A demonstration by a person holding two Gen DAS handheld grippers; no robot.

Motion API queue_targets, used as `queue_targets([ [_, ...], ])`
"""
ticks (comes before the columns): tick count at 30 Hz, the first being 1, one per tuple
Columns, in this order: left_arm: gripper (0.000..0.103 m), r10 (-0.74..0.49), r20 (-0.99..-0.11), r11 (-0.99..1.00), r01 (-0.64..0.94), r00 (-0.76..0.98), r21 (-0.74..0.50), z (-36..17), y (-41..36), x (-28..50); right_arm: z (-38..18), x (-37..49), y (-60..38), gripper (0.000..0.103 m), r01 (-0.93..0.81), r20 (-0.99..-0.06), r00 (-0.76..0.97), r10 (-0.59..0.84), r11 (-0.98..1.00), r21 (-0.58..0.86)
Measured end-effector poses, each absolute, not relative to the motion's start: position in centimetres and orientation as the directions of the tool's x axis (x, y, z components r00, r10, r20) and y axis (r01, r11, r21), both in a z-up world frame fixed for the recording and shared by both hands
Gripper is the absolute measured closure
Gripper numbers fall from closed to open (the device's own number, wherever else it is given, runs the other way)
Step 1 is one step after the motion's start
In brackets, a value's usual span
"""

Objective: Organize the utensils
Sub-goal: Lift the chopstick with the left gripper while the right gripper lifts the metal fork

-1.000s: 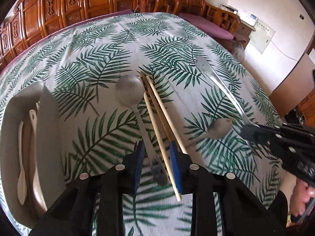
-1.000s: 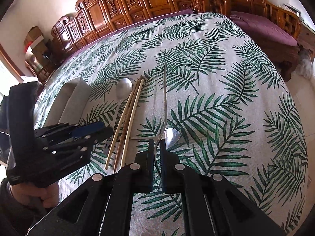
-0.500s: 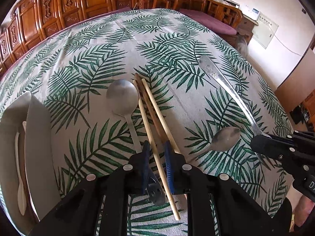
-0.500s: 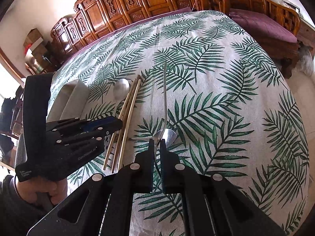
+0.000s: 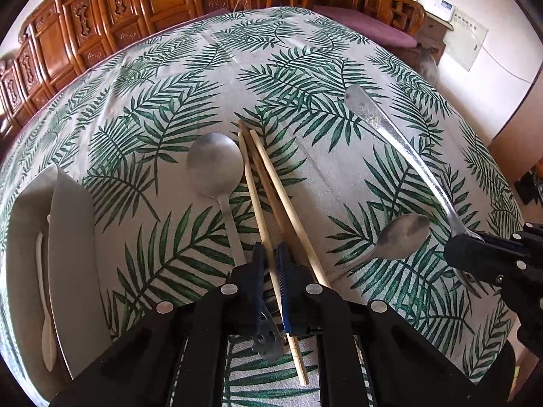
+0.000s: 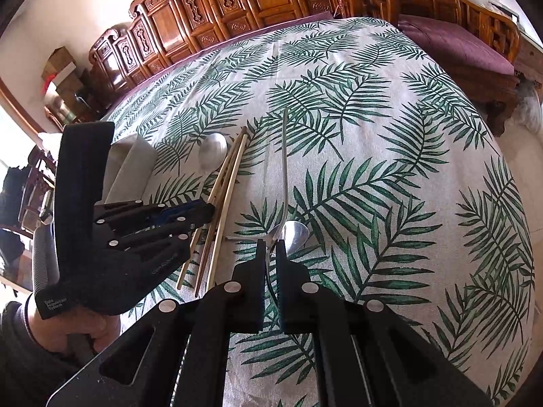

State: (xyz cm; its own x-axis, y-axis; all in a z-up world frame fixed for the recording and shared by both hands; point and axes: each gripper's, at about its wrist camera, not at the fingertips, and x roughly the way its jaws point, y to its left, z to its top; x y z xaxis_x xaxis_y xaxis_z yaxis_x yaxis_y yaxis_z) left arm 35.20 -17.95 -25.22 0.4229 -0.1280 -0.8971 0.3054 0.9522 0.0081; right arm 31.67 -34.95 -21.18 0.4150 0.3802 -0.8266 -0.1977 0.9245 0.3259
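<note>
Now both tongs grip something on the leafy table [image 5: 305, 68].
Left tongs [image 5: 270, 264] have just squeezed shut on one chopstick [image 5: 253, 183] — right tongs [image 6: 270, 249] pinch the fork [image 6: 284, 156] beside a small spoon [image 6: 296, 232].

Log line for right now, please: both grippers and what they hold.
left gripper: jaws just closing, now shut on chopstick | right gripper: jaws shut on fork | loose: large spoon, small spoon

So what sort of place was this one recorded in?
Most likely a home dining or living room: a table under a palm-leaf tablecloth with spoons and chopsticks laid out, carved wooden cabinets along the wall, and a wooden bench with a purple cushion.
</note>
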Motion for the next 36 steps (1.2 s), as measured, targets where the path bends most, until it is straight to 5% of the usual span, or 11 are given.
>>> queue_targets([
  [36, 0.099, -0.148, -0.797, 0.965, 0.262, 0.585, 0.013, -15.5, -6.2, 27.8, -18.9, 29.7, -31.5, 0.096, -0.296, -0.812, 0.453, 0.367, 0.921, 0.251],
])
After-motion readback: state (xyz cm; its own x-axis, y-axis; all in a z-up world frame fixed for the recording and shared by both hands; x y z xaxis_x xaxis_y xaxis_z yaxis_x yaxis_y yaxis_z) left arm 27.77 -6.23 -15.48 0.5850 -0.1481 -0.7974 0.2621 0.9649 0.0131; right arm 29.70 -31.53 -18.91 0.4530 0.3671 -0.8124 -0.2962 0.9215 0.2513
